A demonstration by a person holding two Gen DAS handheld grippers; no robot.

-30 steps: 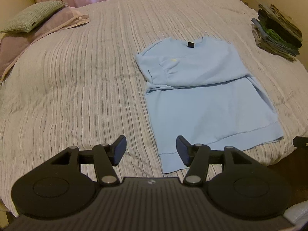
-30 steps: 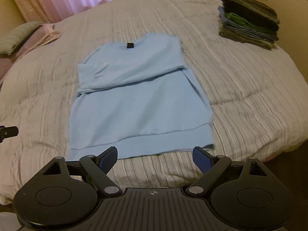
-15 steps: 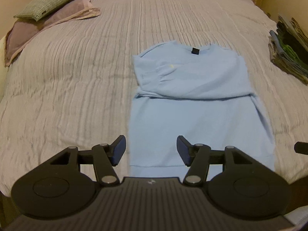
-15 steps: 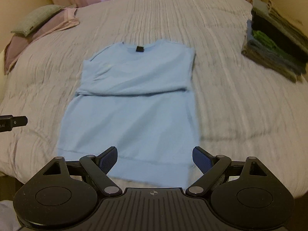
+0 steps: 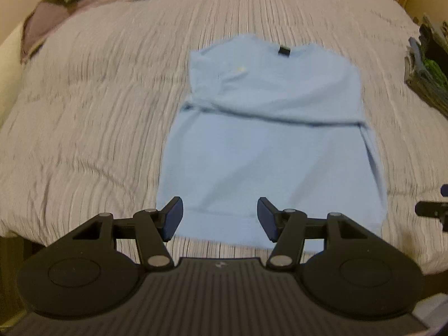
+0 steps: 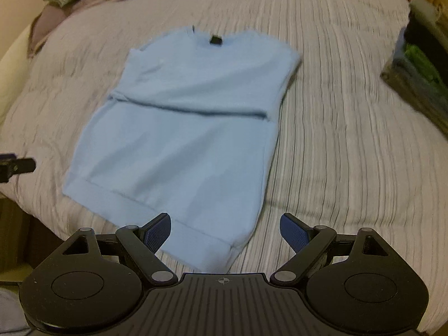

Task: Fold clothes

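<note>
Light blue sweatshirt [image 5: 268,151] flat on the striped bedspread [image 5: 84,117], sleeves folded across the chest, hem nearest. Left gripper [image 5: 219,218] and right gripper [image 6: 225,231] poised above the hem, jaws apart, empty.

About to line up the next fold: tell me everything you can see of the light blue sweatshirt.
The light blue sweatshirt is soft knit, lying flat on the striped bedspread, collar away from the cameras with a dark neck tag. Both sleeves are folded across the chest, leaving a crosswise ridge. The ribbed hem lies nearest, close to the bed's edge. Nothing grips it.
</note>
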